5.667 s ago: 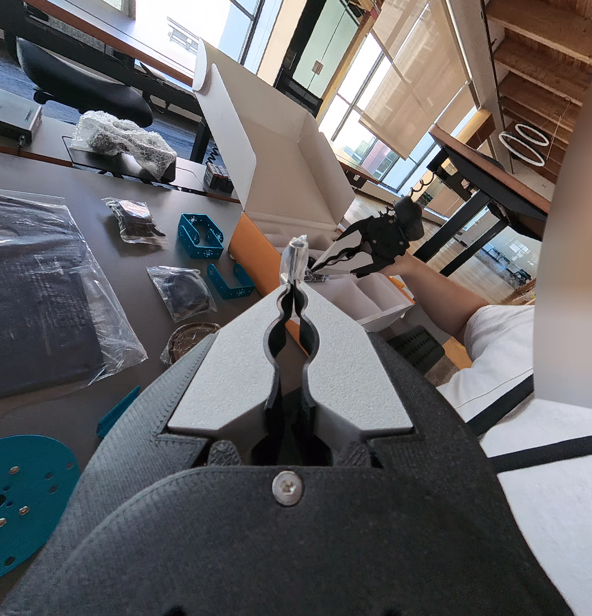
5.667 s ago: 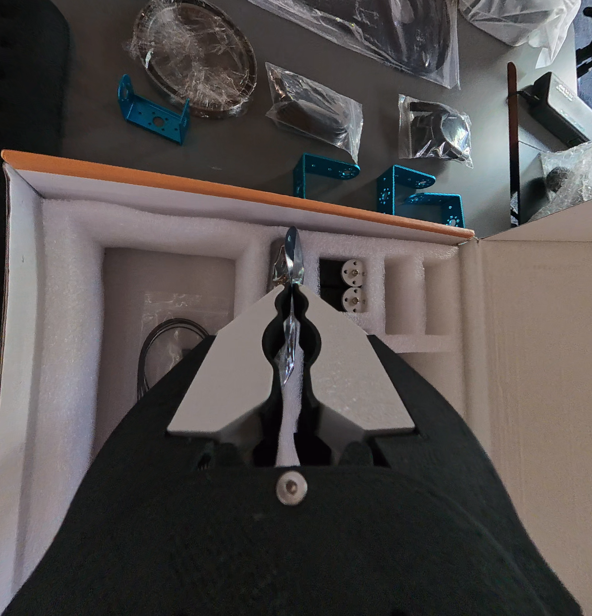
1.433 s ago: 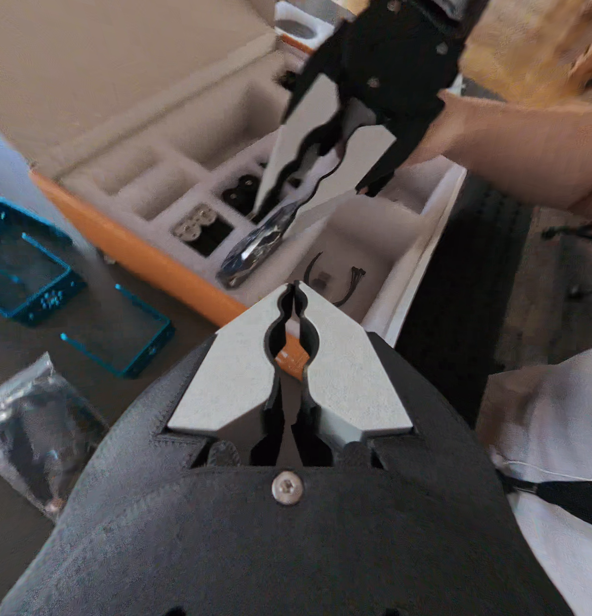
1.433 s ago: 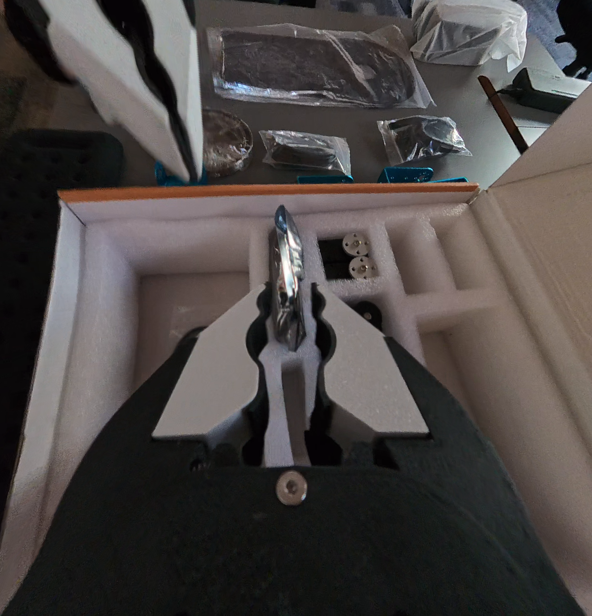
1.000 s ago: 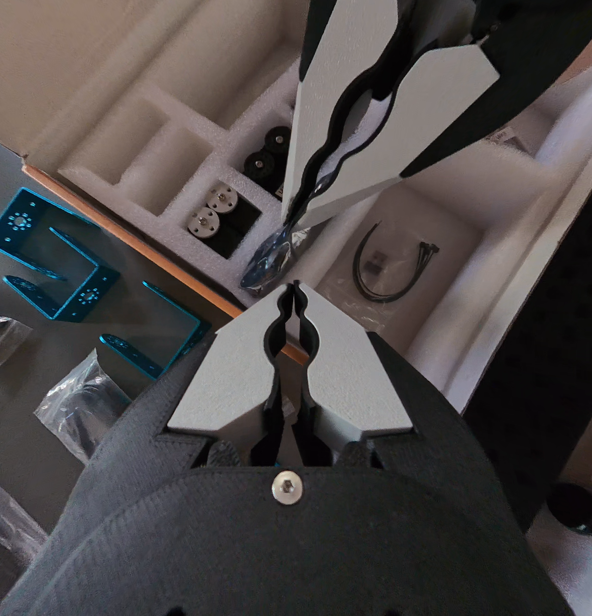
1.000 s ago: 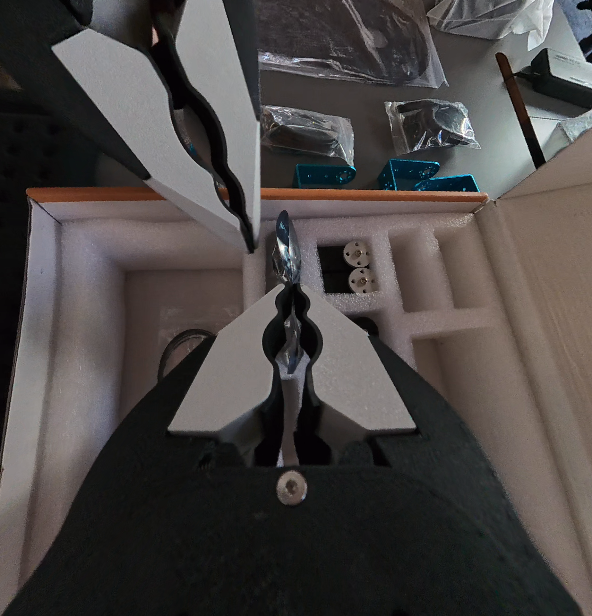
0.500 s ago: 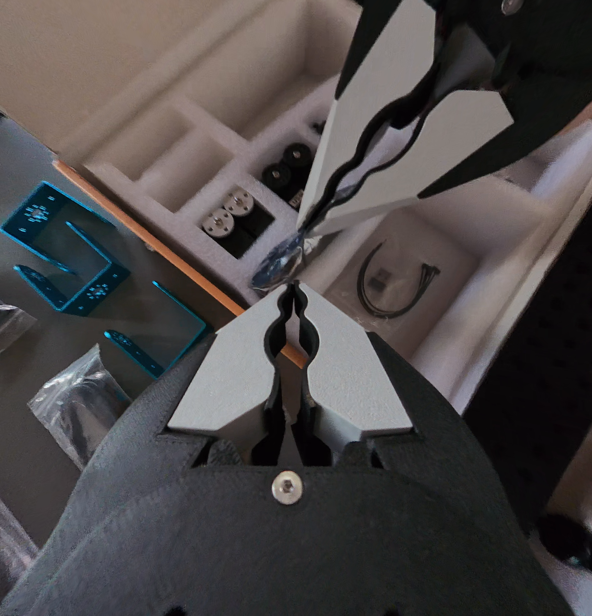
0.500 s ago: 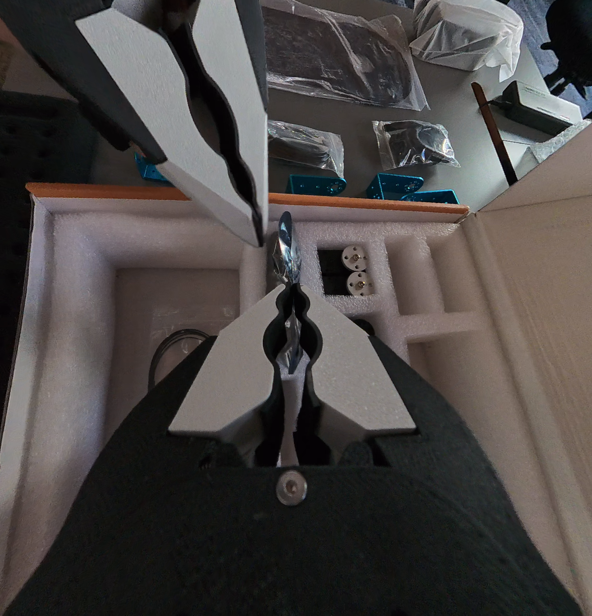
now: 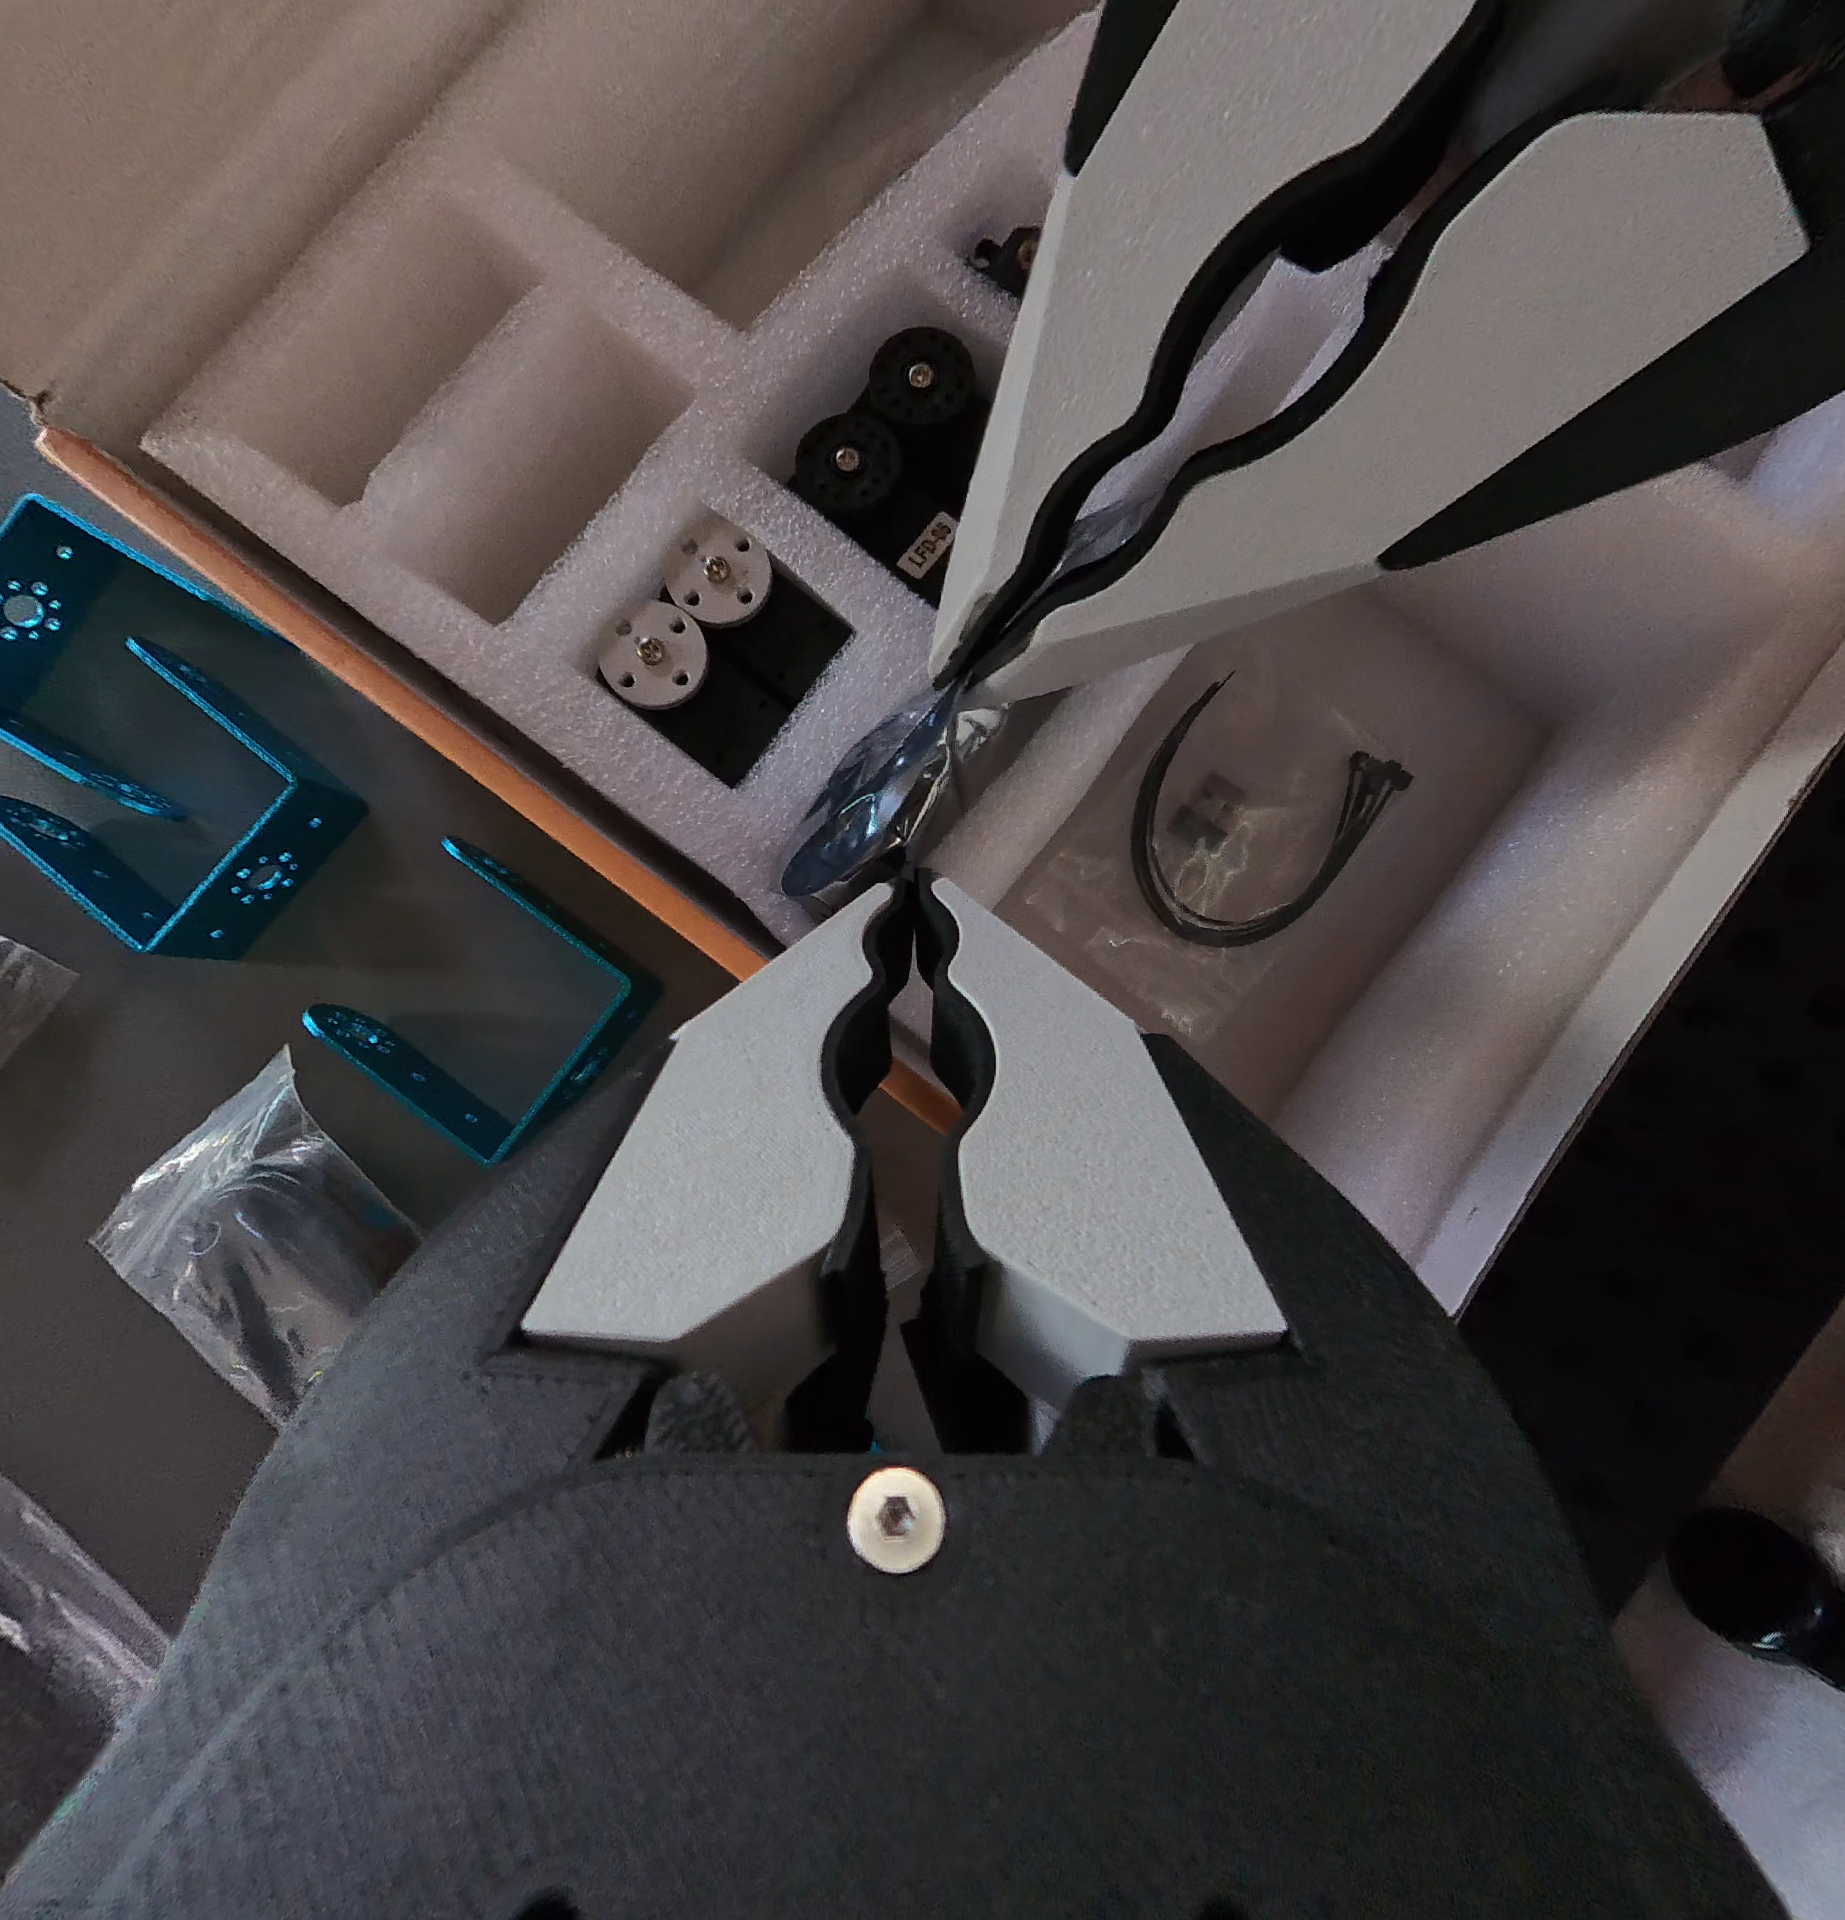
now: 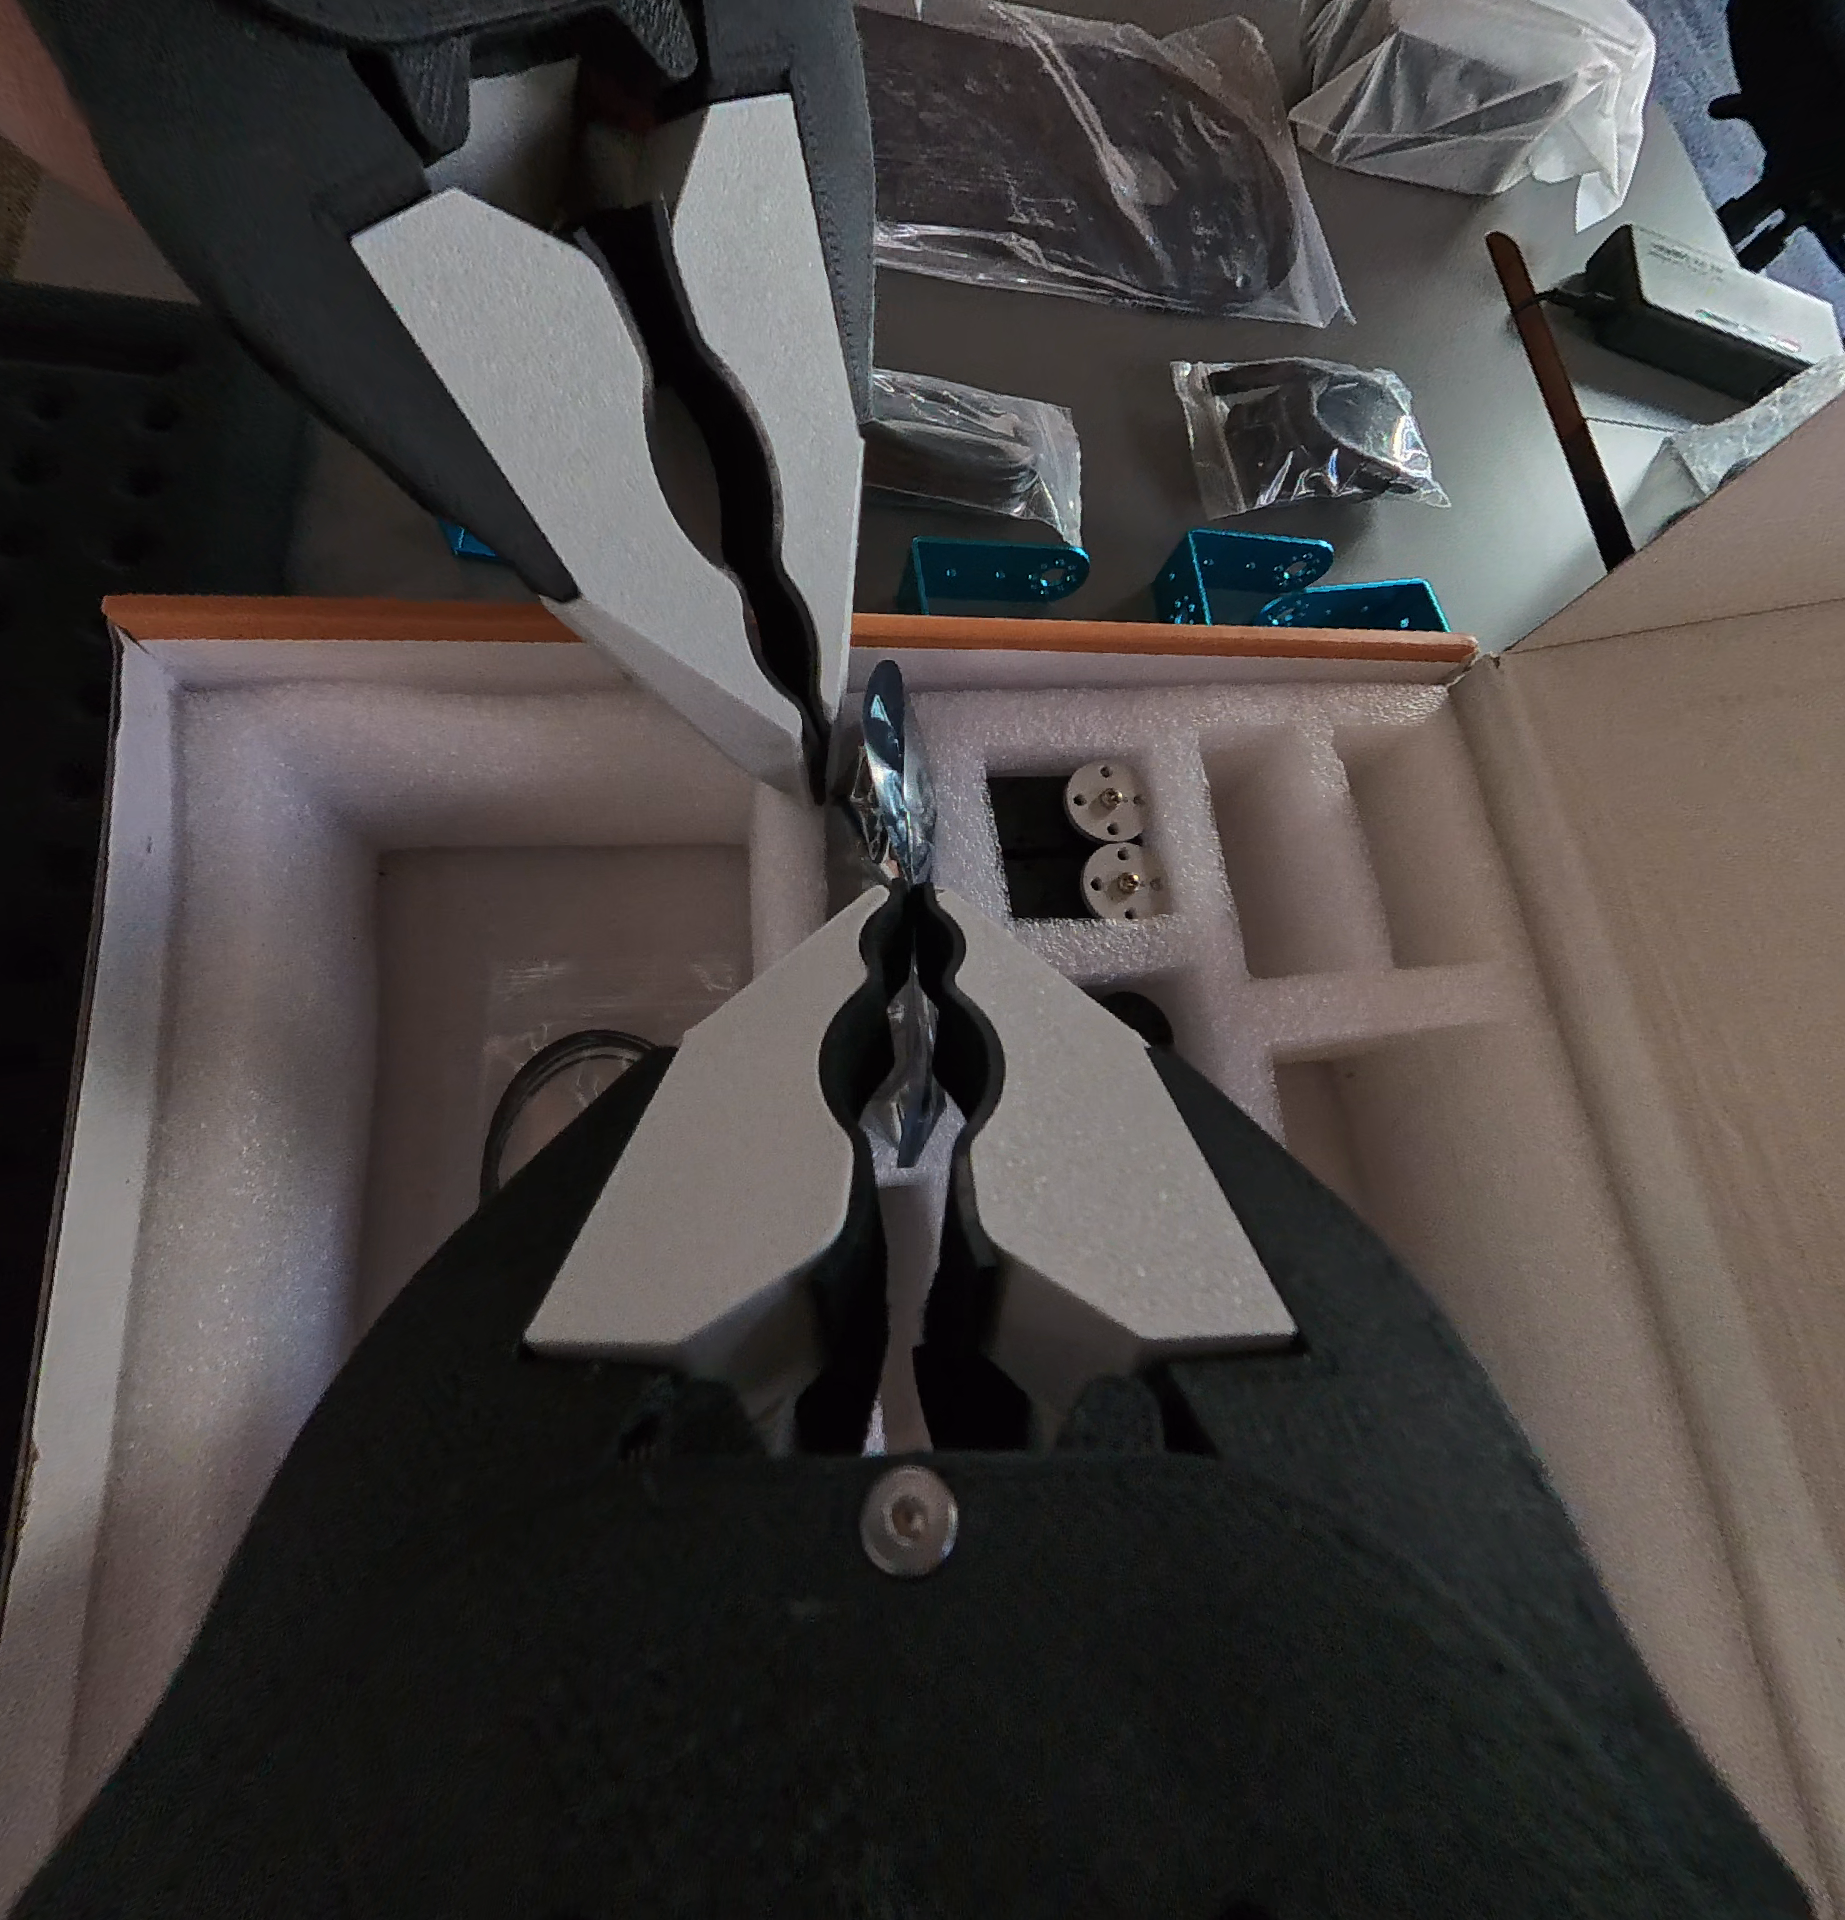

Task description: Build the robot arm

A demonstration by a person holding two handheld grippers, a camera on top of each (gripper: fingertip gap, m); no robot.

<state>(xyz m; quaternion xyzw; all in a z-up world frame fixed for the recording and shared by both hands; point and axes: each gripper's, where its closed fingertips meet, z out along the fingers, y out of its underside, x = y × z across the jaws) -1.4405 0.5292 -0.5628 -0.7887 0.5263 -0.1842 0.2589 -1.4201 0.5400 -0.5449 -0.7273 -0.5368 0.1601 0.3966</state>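
Left claw (image 9: pixel 913 894): jaws closed, tips pinching the crinkly clear bag (image 9: pixel 876 790) edge above white foam insert (image 9: pixel 627 499).
Right claw (image 10: pixel 902 899): jaws clamped on that glossy bag (image 10: pixel 897 790); left claw (image 10: pixel 819 769) touching it, over the foam-lined box (image 10: pixel 274 748).

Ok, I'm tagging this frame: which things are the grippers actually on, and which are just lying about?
In hand: right gripper, shut on bag; left gripper, shut, tip at the bag.
Lying about: foam box, servos, cables, brackets, bagged parts.
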